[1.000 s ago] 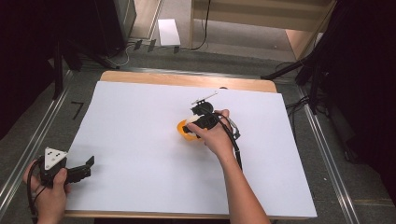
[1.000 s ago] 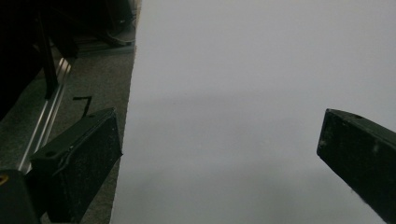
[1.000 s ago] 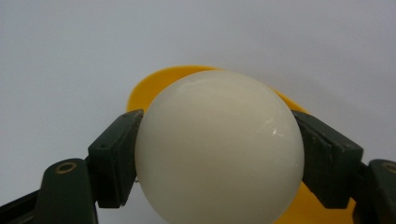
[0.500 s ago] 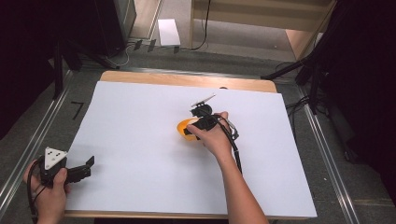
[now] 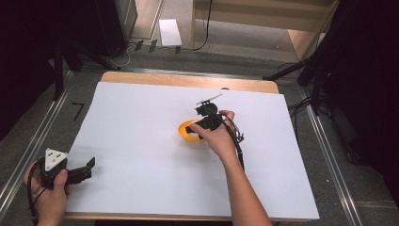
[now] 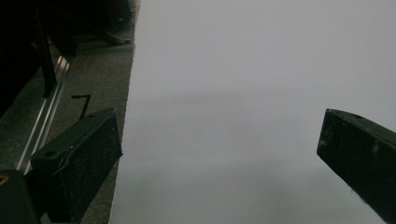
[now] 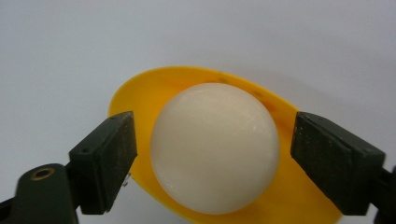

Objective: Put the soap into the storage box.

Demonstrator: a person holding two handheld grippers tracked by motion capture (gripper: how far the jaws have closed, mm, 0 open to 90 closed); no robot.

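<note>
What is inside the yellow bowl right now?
A white ball sits in the yellow bowl, between the open jaws of the right gripper, which stand apart from it. The bowl's floor under the ball is covered.

A white sheet point(image 5: 141, 141) covers most of a wooden table point(image 5: 188, 80), leaving a bare strip at the far edge. Metal rails point(image 5: 329, 155) run along both sides on grey carpet. A white box point(image 5: 170, 32) lies on the floor beyond, near black cables point(image 5: 205, 28).
</note>
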